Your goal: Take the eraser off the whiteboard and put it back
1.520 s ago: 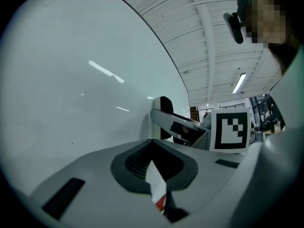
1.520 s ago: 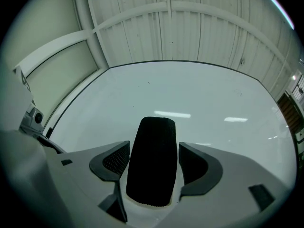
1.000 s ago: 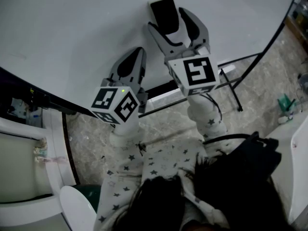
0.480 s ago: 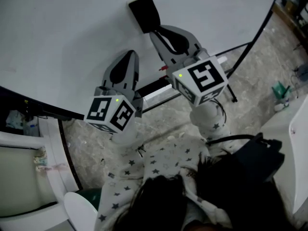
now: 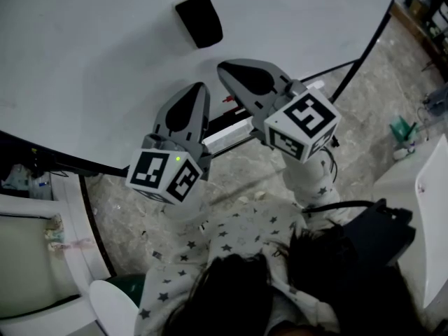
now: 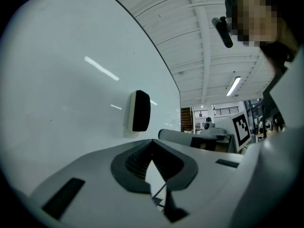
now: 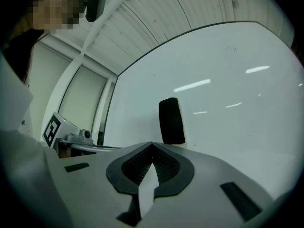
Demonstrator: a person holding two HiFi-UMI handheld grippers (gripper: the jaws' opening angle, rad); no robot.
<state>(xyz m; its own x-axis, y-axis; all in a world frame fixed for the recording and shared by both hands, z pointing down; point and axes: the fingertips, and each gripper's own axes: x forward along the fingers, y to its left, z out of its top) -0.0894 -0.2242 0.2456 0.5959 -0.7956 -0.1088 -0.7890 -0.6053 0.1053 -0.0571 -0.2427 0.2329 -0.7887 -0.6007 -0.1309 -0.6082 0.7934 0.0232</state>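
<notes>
The black eraser point(image 5: 199, 19) sticks to the whiteboard point(image 5: 91, 61), apart from both grippers. My right gripper point(image 5: 225, 68) hangs below and right of it, jaws shut with nothing between them. My left gripper point(image 5: 198, 89) is lower and to the left, also shut and empty. In the left gripper view the eraser point(image 6: 140, 110) sits just above the shut jaw tips point(image 6: 152, 140). In the right gripper view the eraser point(image 7: 171, 121) stands upright on the board right above the shut jaw tips point(image 7: 152, 144).
The whiteboard's tray rail point(image 5: 231, 135) and black stand legs point(image 5: 350, 75) lie under the grippers. A black bag point(image 5: 371, 233) sits at the person's right. A white table edge point(image 5: 420, 187) and a green object point(image 5: 402, 128) are at the right.
The right gripper's open jaws were round the eraser; they came off it, closed, and sank below it. The eraser stayed on the board. The left gripper shifted slightly.
</notes>
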